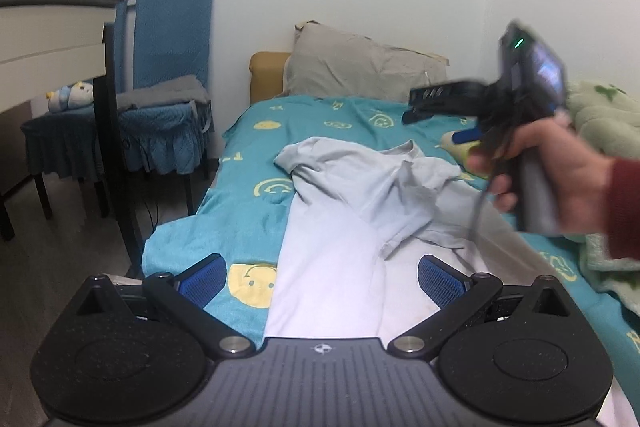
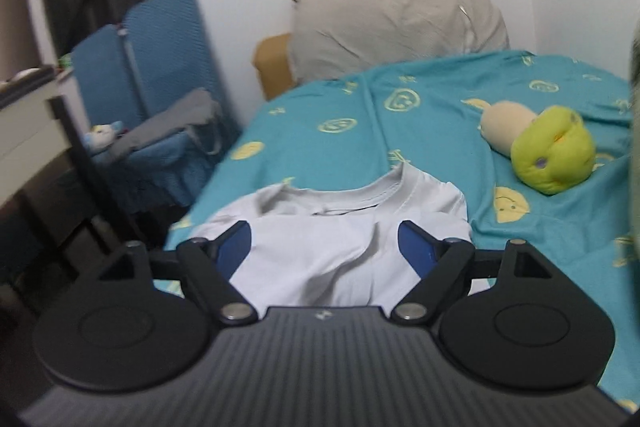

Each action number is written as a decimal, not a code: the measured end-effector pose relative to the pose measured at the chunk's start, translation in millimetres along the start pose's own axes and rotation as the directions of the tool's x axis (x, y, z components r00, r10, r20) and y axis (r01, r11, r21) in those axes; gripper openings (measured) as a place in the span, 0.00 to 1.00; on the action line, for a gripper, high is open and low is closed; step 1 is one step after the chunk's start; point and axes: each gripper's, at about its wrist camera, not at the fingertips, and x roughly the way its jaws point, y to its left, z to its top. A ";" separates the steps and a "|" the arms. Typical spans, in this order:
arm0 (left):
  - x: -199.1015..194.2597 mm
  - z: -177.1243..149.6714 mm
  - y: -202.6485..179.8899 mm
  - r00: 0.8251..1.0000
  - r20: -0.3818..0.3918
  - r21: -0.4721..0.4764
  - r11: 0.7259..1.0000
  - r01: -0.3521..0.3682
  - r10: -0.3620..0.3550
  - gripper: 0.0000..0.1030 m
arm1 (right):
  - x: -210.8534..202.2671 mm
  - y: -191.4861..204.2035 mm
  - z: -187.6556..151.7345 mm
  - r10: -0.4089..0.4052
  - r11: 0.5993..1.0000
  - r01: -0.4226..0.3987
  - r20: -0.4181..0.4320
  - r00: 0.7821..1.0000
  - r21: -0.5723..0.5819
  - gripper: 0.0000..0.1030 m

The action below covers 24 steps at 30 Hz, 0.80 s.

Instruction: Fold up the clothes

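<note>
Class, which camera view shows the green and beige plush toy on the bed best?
The right wrist view: the plush toy lies unobstructed on the teal bedsheet. In the left wrist view the hand holding the right gripper hides nearly all of it.

- My left gripper (image 1: 319,281) has matt black plastic arms, ribbed blue pads and shiny metal pivot pins.
- The pale grey T-shirt (image 1: 352,203) is soft, matt, creased cloth.
- The teal bedsheet with yellow smiley prints (image 2: 420,107) looks like a towel-like woven fabric.
- The yellow-green plush toy (image 2: 548,151) is fuzzy.
- The grey pillow (image 2: 396,23) is wrinkled, dull cotton-like cloth.
</note>
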 end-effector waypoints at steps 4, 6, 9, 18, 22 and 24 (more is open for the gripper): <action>-21.1 3.1 -9.7 1.000 0.014 0.023 1.000 0.004 -0.005 1.00 | -80.9 16.4 2.1 0.026 0.999 -0.025 0.027 0.999 -0.023 0.80; -33.0 5.8 -14.6 1.000 0.020 0.036 0.999 -0.004 0.004 1.00 | -123.8 21.9 -2.1 0.042 0.999 -0.042 0.027 0.999 -0.007 0.80; -47.7 11.0 -20.6 1.000 -0.011 0.051 0.998 -0.023 0.024 1.00 | -183.9 28.0 -17.0 0.051 0.999 -0.051 0.012 0.999 0.007 0.80; -36.5 -1.7 35.6 0.891 -0.454 -0.203 0.976 -0.083 -0.019 0.88 | -269.7 -7.9 -84.3 0.026 0.992 -0.017 -0.072 0.997 0.128 0.80; -29.4 -5.6 51.2 0.807 -0.590 -0.202 0.971 -0.131 -0.014 0.82 | -262.4 -23.0 -83.5 -0.038 0.974 0.054 -0.076 0.996 0.220 0.80; -25.8 -4.5 51.2 0.759 -0.650 -0.131 0.980 -0.146 0.026 0.78 | -257.6 -33.4 -83.4 -0.046 0.956 0.067 -0.080 0.996 0.286 0.80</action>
